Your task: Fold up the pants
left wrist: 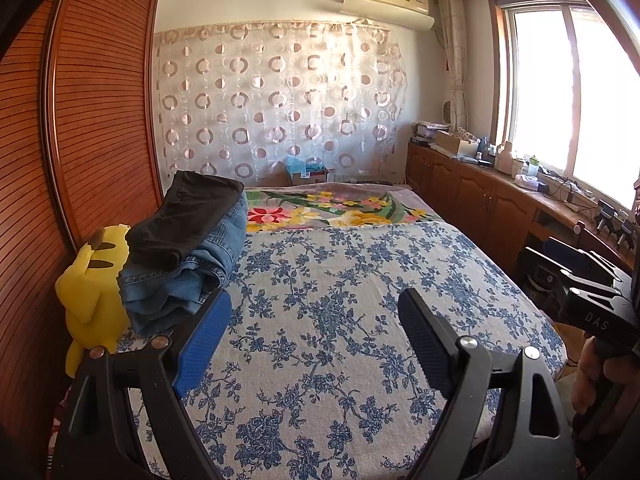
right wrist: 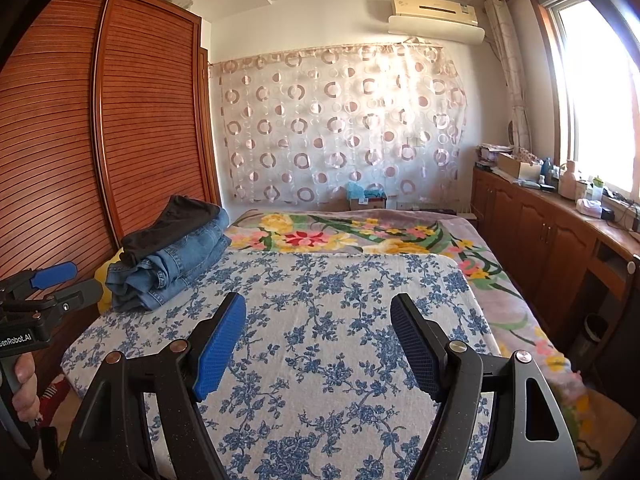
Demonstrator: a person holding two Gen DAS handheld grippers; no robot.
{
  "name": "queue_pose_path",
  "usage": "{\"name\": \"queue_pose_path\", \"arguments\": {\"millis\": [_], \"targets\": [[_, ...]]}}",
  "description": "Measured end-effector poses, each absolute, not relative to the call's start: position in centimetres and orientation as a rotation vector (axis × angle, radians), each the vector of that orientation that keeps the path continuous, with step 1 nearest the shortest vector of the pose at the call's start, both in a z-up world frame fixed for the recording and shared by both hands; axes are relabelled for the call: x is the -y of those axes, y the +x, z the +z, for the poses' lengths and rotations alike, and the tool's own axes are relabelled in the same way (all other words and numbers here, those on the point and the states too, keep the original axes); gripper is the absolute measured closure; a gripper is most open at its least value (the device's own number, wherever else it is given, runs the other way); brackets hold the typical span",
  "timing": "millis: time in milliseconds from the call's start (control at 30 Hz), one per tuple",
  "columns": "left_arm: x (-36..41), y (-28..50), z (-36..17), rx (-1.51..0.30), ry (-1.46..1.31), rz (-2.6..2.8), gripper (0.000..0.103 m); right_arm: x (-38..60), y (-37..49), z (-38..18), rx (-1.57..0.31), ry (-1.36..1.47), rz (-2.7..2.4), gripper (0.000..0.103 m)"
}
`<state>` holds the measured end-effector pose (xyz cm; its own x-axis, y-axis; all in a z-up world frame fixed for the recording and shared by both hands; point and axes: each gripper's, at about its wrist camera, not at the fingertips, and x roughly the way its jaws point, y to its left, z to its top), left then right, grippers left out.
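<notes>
A stack of folded pants lies at the left edge of the bed: black pants [left wrist: 188, 216] [right wrist: 172, 226] on top of folded blue jeans [left wrist: 188, 280] [right wrist: 176, 268]. My left gripper [left wrist: 316, 312] is open and empty, held above the blue-flowered bedspread [left wrist: 340, 320] just right of the stack. My right gripper [right wrist: 318, 316] is open and empty, over the same bedspread [right wrist: 320, 320], farther from the stack. Each gripper shows at the edge of the other's view: the right one [left wrist: 592, 280], the left one [right wrist: 52, 280].
A yellow plush toy [left wrist: 92, 292] sits between the stack and the slatted wooden wardrobe [left wrist: 80, 120]. A bright floral blanket [left wrist: 332, 208] covers the far part of the bed. A wooden cabinet [left wrist: 480, 192] with clutter runs along the window on the right.
</notes>
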<state>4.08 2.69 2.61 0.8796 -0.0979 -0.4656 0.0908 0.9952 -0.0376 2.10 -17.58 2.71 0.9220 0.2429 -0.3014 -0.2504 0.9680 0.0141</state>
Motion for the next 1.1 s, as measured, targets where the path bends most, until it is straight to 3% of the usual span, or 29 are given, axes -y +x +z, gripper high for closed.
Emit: {"name": "queue_pose_path", "arguments": {"millis": [1100], "targets": [[-2.54,4.01,2.57,-0.482,-0.012,-0.098,0.017,17.20,2.20,2.66,-0.303,-0.024,0.252,0.026]]}}
